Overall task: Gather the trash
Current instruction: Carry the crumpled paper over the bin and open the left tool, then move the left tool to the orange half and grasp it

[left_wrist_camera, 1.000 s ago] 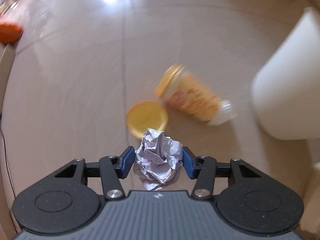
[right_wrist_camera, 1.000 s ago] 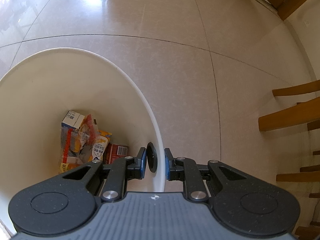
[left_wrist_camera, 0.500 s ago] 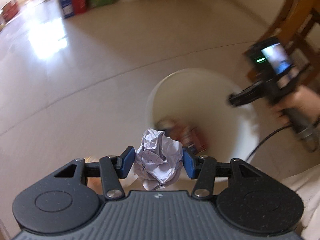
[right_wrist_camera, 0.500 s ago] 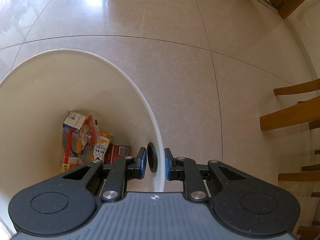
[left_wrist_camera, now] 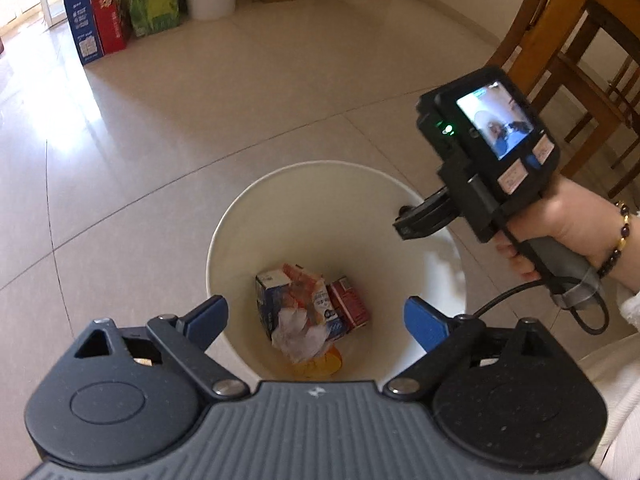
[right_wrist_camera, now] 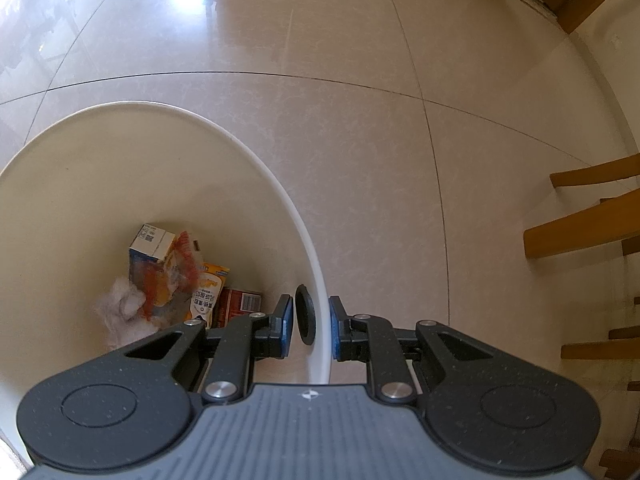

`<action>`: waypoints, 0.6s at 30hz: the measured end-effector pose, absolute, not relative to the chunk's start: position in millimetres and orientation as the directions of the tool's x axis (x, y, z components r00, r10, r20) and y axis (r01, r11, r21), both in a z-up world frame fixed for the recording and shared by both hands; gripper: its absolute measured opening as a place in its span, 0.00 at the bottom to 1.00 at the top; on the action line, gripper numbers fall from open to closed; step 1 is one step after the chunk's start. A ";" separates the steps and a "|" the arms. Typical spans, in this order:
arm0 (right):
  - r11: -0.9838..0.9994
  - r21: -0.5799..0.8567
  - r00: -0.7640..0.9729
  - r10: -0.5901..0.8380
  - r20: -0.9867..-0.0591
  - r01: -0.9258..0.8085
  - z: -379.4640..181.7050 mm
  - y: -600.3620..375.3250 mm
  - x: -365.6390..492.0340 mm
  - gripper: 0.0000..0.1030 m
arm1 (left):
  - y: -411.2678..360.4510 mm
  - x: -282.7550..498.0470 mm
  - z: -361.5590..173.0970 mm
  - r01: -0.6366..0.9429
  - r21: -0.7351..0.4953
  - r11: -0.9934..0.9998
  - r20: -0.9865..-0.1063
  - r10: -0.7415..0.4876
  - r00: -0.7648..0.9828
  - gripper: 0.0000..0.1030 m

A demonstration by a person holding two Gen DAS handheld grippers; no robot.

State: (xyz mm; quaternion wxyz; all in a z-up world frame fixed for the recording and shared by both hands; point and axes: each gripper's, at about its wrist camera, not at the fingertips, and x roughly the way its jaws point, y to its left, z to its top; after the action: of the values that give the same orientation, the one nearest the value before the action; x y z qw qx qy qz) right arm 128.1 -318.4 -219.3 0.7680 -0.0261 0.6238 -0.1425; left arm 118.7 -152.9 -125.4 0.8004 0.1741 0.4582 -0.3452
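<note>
The left claw [left_wrist_camera: 316, 318] has just sprung open, empty, above the white bin [left_wrist_camera: 304, 200]; the crumpled paper [left_wrist_camera: 300, 332] lies below it. The right claw [right_wrist_camera: 308, 328] pinches the bin's rim; holding it steady helps.

tool [left_wrist_camera: 316, 318]: black arms, blue pads, silver screws | wrist: beaded bracelet [left_wrist_camera: 621, 236] | sleeve [left_wrist_camera: 630, 304]: white

Bin on the floor, trash inside

The crumpled paper [left_wrist_camera: 298, 330] lies in the trash bin [left_wrist_camera: 316, 208] on cartons [left_wrist_camera: 348, 304]; boxes [left_wrist_camera: 100, 20] stand far left, chairs [left_wrist_camera: 576, 52] far right.
</note>
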 end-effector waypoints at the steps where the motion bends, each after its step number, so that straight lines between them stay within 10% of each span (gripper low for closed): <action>1: 0.958 -0.218 0.181 -0.252 -0.951 0.186 -218.7 -318.6 128.3 0.21 | -152.8 118.8 -126.5 0.708 -0.039 0.705 -0.855 -0.390 0.342 0.92; 18: 0.958 -0.220 0.182 -0.253 -0.950 0.183 -219.3 -318.5 128.1 0.21 | -143.0 120.9 -130.8 0.691 -0.027 0.722 -0.865 -0.363 0.346 0.92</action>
State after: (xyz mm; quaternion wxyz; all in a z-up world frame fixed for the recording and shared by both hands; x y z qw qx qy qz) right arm 128.1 -318.5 -219.3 0.7683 -0.0279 0.6235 -0.1418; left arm 120.9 -143.0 -130.8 0.8013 0.1753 0.4681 -0.3288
